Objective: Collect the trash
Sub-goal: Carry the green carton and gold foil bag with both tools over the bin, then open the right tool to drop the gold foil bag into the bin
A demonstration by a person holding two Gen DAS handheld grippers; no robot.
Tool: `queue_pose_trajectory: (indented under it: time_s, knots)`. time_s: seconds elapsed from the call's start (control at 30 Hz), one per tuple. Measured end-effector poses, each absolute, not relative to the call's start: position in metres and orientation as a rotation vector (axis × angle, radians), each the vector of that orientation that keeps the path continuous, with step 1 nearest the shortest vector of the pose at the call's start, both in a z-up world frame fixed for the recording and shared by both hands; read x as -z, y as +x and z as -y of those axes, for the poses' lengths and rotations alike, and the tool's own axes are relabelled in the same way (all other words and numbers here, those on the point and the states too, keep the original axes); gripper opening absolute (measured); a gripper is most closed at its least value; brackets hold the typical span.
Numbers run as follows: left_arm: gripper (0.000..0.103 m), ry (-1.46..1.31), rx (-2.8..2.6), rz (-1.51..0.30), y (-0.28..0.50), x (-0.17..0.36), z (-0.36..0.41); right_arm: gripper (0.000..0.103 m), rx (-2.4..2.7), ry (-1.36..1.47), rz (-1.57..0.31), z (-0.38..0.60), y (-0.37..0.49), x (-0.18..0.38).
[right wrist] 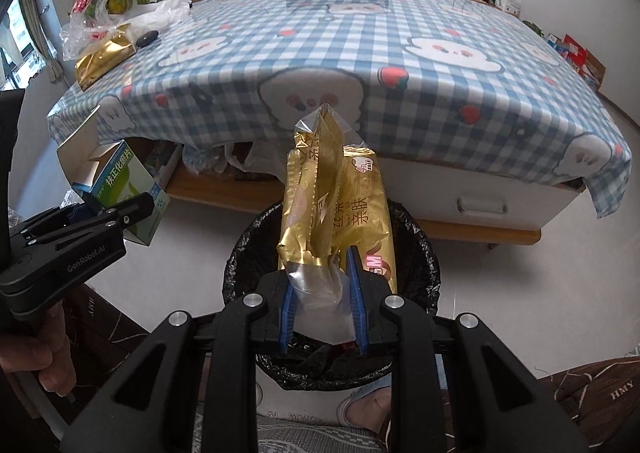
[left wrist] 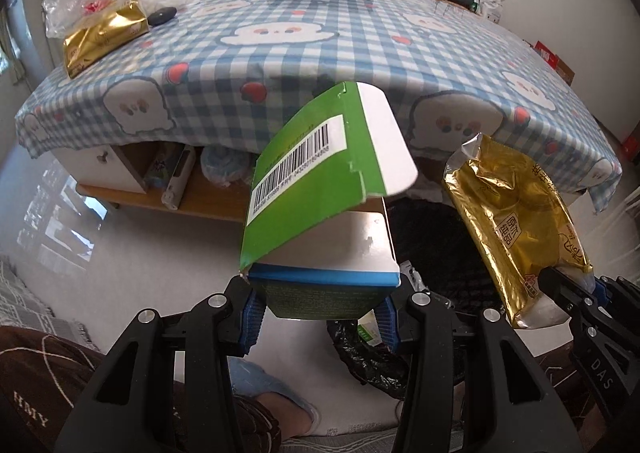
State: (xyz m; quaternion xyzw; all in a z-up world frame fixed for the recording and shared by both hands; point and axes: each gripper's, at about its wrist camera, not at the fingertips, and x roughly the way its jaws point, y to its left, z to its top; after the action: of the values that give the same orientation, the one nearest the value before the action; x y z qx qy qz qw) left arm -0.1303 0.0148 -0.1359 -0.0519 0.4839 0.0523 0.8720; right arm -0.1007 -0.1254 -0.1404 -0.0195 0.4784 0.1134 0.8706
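Presently, the left gripper (left wrist: 320, 313) is clamped on a green carton (left wrist: 316, 181) and the right gripper (right wrist: 324, 299) on a gold wrapper (right wrist: 336, 209) above the black-lined bin (right wrist: 420, 253) at lower centre; each should release only once squarely over its mouth.

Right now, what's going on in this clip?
A person is clearing trash with a handheld gripper in each hand. The left gripper is clamped on an opened green carton, and the right gripper is shut on a gold foil wrapper. Both are held over a bin lined with a black bag on the floor in front of the table with the checked cloth. Another gold pack lies on the table.
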Motion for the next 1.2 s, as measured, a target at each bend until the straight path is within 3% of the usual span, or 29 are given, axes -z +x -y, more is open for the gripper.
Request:
queue_pose_trajectory:
  time_s: [0.73,0.83,0.9,0.93,0.97,1.13,1.2]
  knots:
    - [0.045,-0.074,-0.12,-1.096,-0.116,0.187,-0.021,0.023,-0.243,-0.065,-1.112,0.113,-0.092,0.201]
    - [0.045,-0.069,-0.118,-1.101,-0.117,0.188,-0.02,0.031,-0.241,-0.064,-1.103,0.112,-0.09,0.201]
    - [0.045,-0.068,-0.118,-1.107,-0.117,0.189,-0.019,0.05,-0.23,-0.059,-1.089,0.114,-0.091,0.199]
    - [0.045,-0.069,-0.117,-1.109,-0.118,0.19,-0.019,0.064,-0.223,-0.051,-1.074,0.116,-0.091,0.197]
    - [0.045,-0.068,-0.114,-1.108,-0.118,0.189,-0.018,0.069,-0.223,-0.042,-1.066,0.117,-0.091,0.194]
    - [0.046,-0.059,-0.091,-1.102,-0.118,0.181,-0.006,0.093,-0.185,-0.01,-1.007,0.134,-0.087,0.171]
    - [0.046,-0.064,-0.073,-1.091,-0.116,0.175,0.003,0.095,-0.176,-0.009,-0.992,0.144,-0.083,0.161]
